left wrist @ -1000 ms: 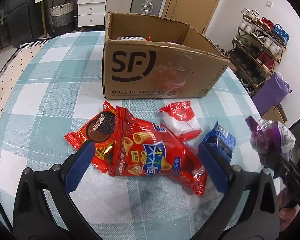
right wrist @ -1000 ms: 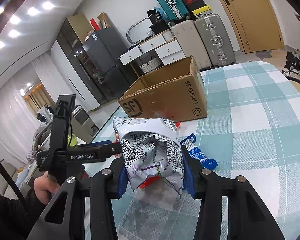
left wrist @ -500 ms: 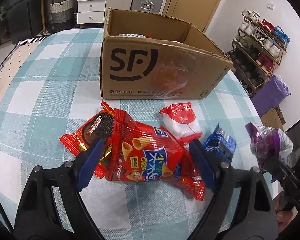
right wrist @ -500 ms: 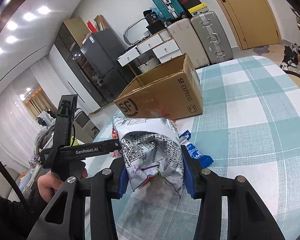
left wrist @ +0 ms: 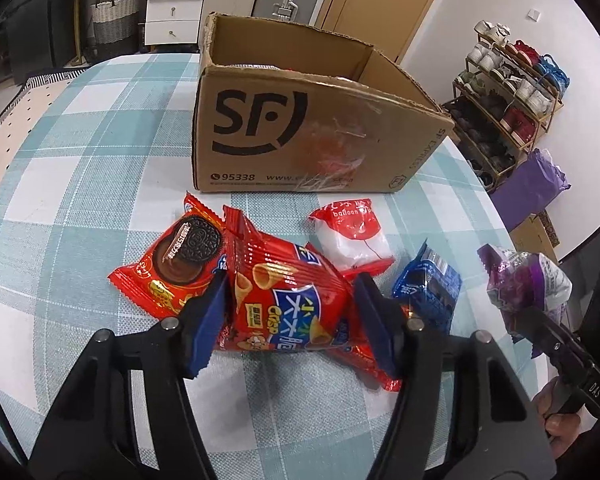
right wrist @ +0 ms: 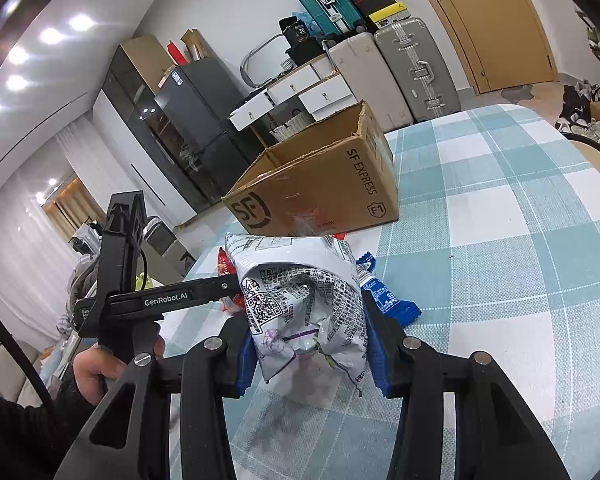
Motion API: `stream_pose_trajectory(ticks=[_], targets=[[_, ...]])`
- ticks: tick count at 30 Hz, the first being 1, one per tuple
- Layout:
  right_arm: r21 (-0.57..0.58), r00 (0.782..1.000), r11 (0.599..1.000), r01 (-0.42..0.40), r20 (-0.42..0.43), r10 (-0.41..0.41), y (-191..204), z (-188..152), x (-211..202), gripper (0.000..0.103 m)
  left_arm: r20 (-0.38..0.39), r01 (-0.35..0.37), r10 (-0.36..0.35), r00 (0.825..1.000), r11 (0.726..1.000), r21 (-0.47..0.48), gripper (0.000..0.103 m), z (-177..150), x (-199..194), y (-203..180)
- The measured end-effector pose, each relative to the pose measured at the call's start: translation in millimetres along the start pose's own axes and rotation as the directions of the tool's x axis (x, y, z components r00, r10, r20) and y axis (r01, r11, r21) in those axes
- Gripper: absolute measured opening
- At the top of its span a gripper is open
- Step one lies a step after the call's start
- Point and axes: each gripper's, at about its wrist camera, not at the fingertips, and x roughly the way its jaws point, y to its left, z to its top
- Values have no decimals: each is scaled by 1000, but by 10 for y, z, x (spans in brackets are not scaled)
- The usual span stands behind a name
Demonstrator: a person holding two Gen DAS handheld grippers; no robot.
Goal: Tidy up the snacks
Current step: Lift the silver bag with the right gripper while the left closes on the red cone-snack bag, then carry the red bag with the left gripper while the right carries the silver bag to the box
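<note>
My left gripper (left wrist: 290, 312) is closing around the red chip bag (left wrist: 284, 300) on the table (left wrist: 80, 168); my right gripper (right wrist: 308, 344) pinches a white snack bag (right wrist: 304, 304).

- A shoe rack (left wrist: 512, 92) full of shoes stands far right.
- White drawers (left wrist: 172, 8) and a woven basket (left wrist: 112, 16) sit far left.
- Suitcases (right wrist: 412, 64) stand by a wooden door (right wrist: 488, 16).
- A dark fridge (right wrist: 196, 128) stands far left.
</note>
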Motion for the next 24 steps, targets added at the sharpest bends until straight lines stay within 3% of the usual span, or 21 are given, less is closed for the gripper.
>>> stream_pose_trajectory(ticks=[24], targets=[[-9, 1000, 1000, 4, 2, -4, 34, -18, 9, 46, 41, 33, -32, 999, 999, -25, 45, -82, -272, 98]])
